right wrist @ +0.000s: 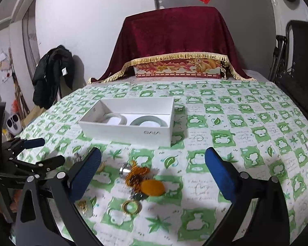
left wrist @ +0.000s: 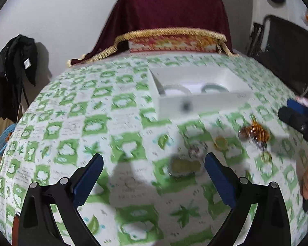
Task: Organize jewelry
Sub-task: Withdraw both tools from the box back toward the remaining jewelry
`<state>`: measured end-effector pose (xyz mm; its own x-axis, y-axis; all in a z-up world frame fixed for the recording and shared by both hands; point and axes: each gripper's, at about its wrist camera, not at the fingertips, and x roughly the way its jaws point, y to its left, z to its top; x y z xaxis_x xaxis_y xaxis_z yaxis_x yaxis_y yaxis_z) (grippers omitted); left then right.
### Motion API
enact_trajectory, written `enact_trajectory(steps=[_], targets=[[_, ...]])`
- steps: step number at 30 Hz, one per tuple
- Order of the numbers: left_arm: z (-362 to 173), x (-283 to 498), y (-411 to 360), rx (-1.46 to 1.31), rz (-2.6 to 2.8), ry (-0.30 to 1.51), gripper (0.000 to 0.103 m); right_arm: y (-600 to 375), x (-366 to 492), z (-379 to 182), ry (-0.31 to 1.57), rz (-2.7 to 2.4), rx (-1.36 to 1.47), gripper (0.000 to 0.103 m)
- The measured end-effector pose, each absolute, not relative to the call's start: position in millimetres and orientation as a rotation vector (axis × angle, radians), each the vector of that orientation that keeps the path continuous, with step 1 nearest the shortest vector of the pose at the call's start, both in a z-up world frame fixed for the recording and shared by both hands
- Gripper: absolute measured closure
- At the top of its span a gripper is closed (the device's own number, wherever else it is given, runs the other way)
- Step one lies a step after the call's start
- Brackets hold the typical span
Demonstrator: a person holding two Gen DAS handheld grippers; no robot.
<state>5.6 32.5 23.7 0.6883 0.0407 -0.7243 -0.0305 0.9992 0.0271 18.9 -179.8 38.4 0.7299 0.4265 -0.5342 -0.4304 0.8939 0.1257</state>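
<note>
STATUS: task approx. part done, judged from current layout.

Done: white box sits open on the surface at 12 o'clock from the right tool. Two pale green bangles lie inside, side by side: left bangle, right bangle.

Left to do: loose pieces remain outside the box, on the cloth near the right tool:
- amber bead strand w/ oval amber pendant, between the fingers, approx. 6 o'clock from the box.
- small silver piece, touching or just beside the strand; cannot tell which.
- gold ring, just below the pendant.
- further gold item at 8 o'clock, partly hidden by the tool finger.

Left wrist view is motion-blurred. It shows the same box, the amber cluster at 2 o'clock, plus a yellowish flat piece and a small round piece close to the right finger of the left tool. Details not resolvable.

Tool state: both tools spread wide, nothing between the fingers.

Est. remaining: at least five pieces to transfer into the box.
</note>
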Motion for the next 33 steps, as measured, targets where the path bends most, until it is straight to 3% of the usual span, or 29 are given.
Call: enact_trajectory(steps=[9, 19, 26, 33], targets=[[7.7, 9.6, 18.7, 0.091, 0.017, 0.897, 0.003, -159.4, 9.1, 28.5, 0.637, 0.49, -0.129, 0.004], [1.4, 26.0, 26.8, 0.032, -0.009, 0.949, 0.003, -160.8, 48.1, -5.4, 0.901, 0.405, -0.109, 0.004], [2.4, 23.7, 25.3, 0.029, -0.015, 0.949, 0.003, -229.1, 66.8, -6.2, 0.884, 0.262, 0.197, 0.004], [2.7, 24.5, 28.0, 0.018, 0.003, 0.948, 0.003, -224.8, 54.2, 8.6, 0.798, 0.35, 0.181, 0.004]])
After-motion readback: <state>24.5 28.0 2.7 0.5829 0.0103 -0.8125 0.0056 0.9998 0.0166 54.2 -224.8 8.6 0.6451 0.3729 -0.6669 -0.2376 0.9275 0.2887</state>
